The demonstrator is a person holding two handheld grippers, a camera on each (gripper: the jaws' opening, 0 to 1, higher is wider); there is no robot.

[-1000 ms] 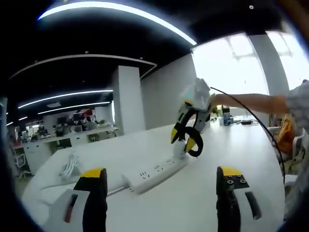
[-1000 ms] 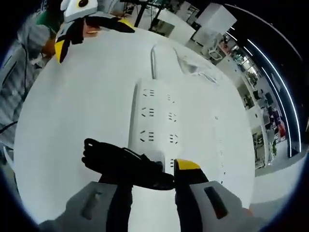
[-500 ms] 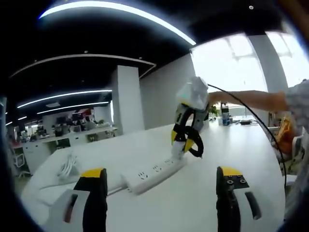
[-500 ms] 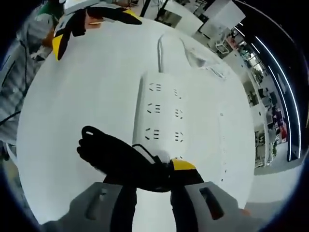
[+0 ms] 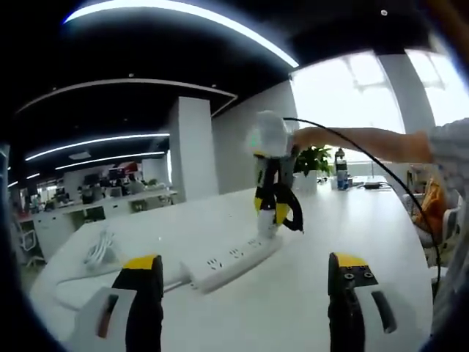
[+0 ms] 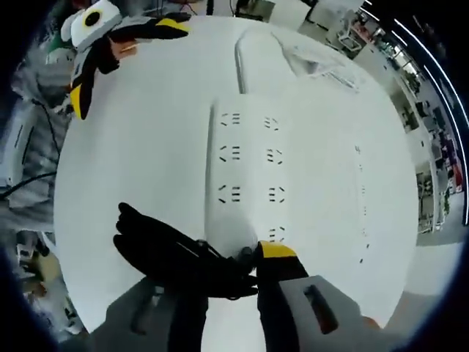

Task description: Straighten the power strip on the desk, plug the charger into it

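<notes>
A white power strip (image 5: 233, 261) lies on the white desk (image 5: 293, 308), its several sockets facing up (image 6: 245, 172). My right gripper (image 5: 272, 211) stands upright over the strip's end, shut on a white charger (image 5: 270, 224) whose base meets the strip. A black bundled cable (image 6: 168, 249) hangs from the charger beside my right gripper (image 6: 229, 262). The charger's body is largely hidden between the jaws. My left gripper (image 5: 245, 261) hovers open short of the strip with nothing between its fingers, and it appears at the desk's far edge (image 6: 117, 62).
The strip's white lead (image 6: 238, 55) runs away to a loose white cable coil (image 5: 102, 253). A person's arm (image 5: 359, 139) reaches in from the right, trailing a thin black wire (image 5: 410, 213). A potted plant (image 5: 314, 158) and other desks stand further back.
My right gripper has swung upright and come down with the charger onto the strip's end socket. The left gripper has stayed open in place.
</notes>
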